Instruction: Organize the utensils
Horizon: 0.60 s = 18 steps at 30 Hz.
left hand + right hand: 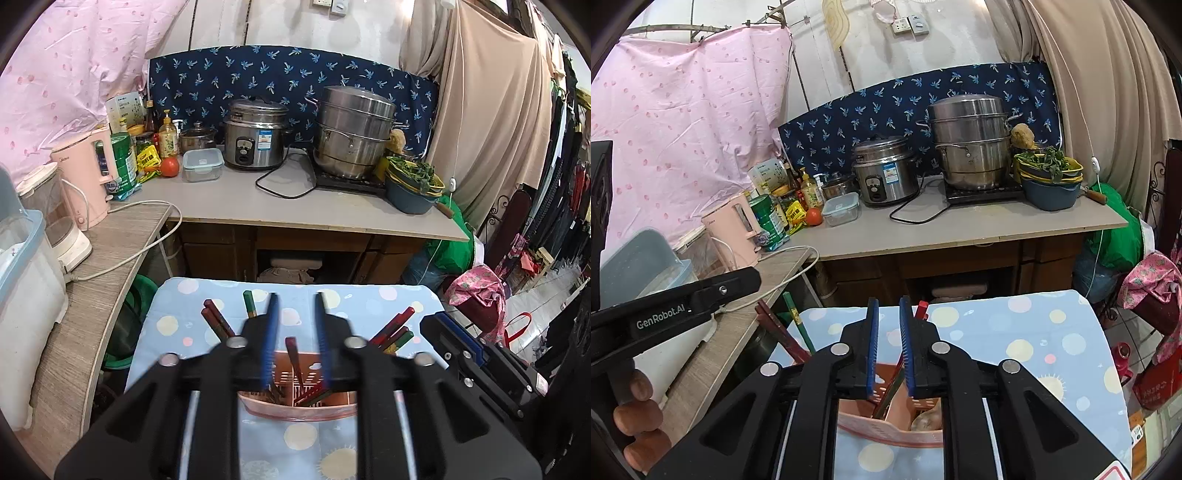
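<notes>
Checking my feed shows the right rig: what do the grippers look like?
Both grippers, left and right, are matte black with silver round bolts and ribbed blue pads. The left one's body reads "GenRobot.AI" in white. Bare fingers grip it; no sleeve shows.

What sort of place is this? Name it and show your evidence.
Likely a small home kitchen corner: a rice cooker and steamer pot sit on the counter, with condiment bottles and a kettle.

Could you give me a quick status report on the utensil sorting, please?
Left gripper open, empty. Right gripper open, empty. Chopsticks standing in pink holder. Nothing in the way.
</notes>
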### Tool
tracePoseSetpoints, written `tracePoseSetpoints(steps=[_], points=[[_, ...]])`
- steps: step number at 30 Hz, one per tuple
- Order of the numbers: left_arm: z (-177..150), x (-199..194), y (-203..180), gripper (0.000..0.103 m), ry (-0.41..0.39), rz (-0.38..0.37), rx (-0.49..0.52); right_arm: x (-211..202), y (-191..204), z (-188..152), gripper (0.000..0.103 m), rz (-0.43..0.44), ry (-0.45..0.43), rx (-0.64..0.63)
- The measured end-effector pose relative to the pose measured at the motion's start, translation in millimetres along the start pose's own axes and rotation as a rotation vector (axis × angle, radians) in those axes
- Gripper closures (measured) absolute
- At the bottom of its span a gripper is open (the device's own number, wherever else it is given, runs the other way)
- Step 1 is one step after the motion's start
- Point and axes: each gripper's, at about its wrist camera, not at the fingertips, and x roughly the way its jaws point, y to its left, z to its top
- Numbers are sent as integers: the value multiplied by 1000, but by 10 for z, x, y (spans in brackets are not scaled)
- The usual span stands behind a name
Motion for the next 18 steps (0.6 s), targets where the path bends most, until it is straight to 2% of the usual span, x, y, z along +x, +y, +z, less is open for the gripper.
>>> tracePoseSetpoints(steps=[1,2,6,10,14,18], points=[[-10,-20,2,70,-6,4,1,-32,5,-11,77,0,-4,0],[-21,-37,-1,65,-13,9,4,-60,11,-21,75,-3,-7,-3],[-107,-95,-30,64,-26,35,29,-183,24,-83,73,-21,-9,-19],[-226,-136,-38,64,-15,50,34,-321,-12,-193,65,-24,1,-12],[-390,-188,-30,55,-11,80,43,-423,-7,-345,62,-41,21,-34],[-581,-266,-40,53,-11,106,62,-526,-3,-503,59,-53,38,-48]])
